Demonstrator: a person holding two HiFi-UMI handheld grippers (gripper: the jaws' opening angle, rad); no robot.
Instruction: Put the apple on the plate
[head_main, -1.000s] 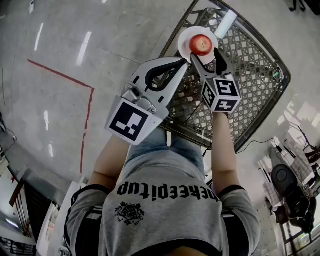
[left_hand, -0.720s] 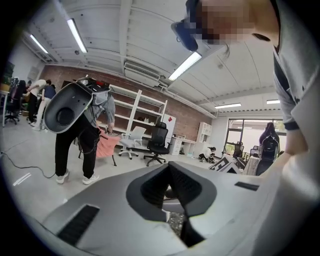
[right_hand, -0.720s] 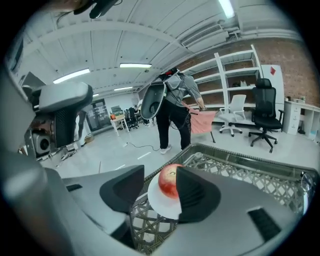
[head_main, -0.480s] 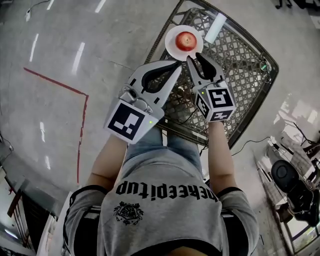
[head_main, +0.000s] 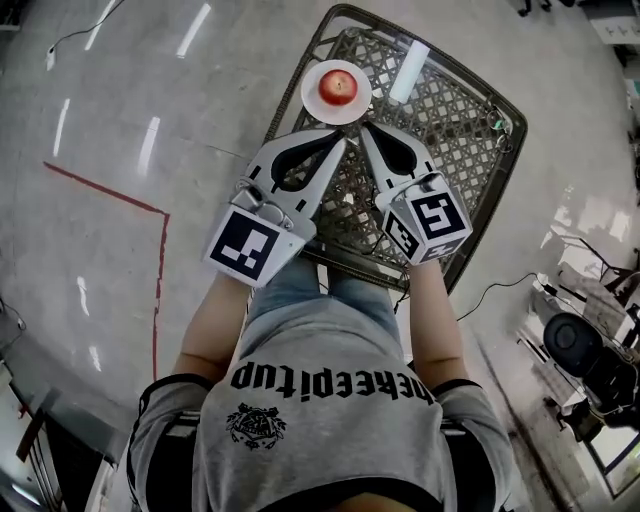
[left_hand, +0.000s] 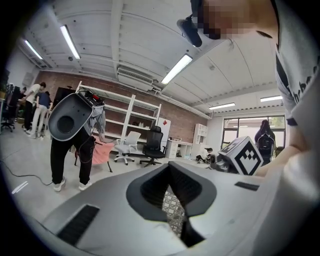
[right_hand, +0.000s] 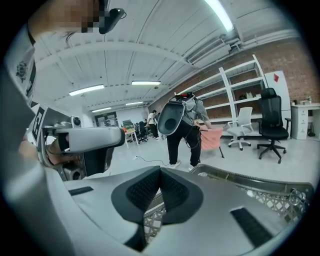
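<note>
Currently the apple (head_main: 339, 86) is sitting on the white plate (head_main: 316, 104) near one edge of the lattice bench (head_main: 470, 120); a white cylinder (head_main: 409, 71) is lying just beside the plate; left tongs (head_main: 339, 142) are sitting pressed together, pinching nothing; right tongs (head_main: 365, 129) are likewise pressed together and empty; both are hovering near the plate on the person's side, not touching it, tips pointing toward it and close to each other.

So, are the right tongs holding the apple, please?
No, the apple sits on the plate, apart from the shut right tongs.
</note>
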